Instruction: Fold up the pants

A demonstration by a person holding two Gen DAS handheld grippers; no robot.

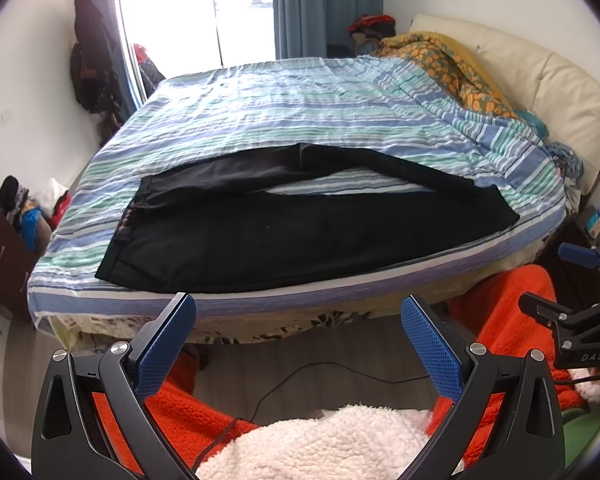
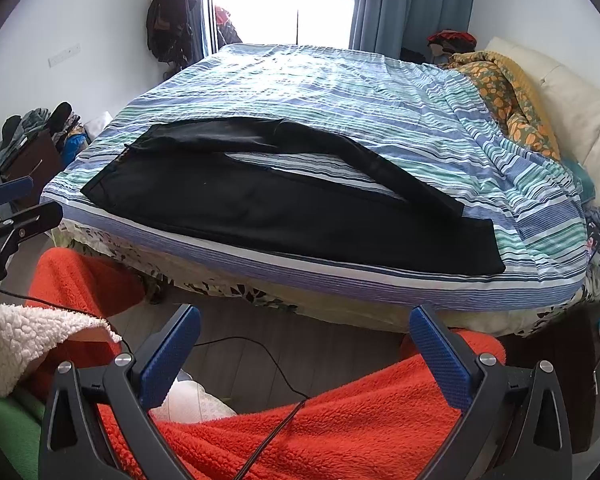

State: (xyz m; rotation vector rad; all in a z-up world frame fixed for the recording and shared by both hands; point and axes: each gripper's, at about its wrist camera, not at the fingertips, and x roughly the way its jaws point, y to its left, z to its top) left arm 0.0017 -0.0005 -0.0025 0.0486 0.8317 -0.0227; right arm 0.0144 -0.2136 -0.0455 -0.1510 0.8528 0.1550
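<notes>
Black pants (image 1: pixel 300 232) (image 2: pixel 284 200) lie spread flat along the near edge of the bed, waistband to the left and the two legs running right with a gap of striped cover between them. My left gripper (image 1: pixel 298 308) hangs open below the bed's edge, off the pants, with nothing between its blue pads. My right gripper (image 2: pixel 304 320) is likewise open and empty, short of the bed's near edge. The right gripper (image 1: pixel 572 280) shows at the right of the left wrist view, and the left gripper (image 2: pixel 16 208) at the left of the right wrist view.
The bed carries a blue and green striped cover (image 1: pixel 300 112) (image 2: pixel 340 92), with an orange patterned quilt (image 1: pixel 452 68) and cream headboard (image 1: pixel 540 76) at right. Orange and white fleece clothing (image 2: pixel 340 420) on a person fills the foreground. A black cable (image 2: pixel 260 356) crosses the floor. Clutter (image 1: pixel 12 224) stands at left.
</notes>
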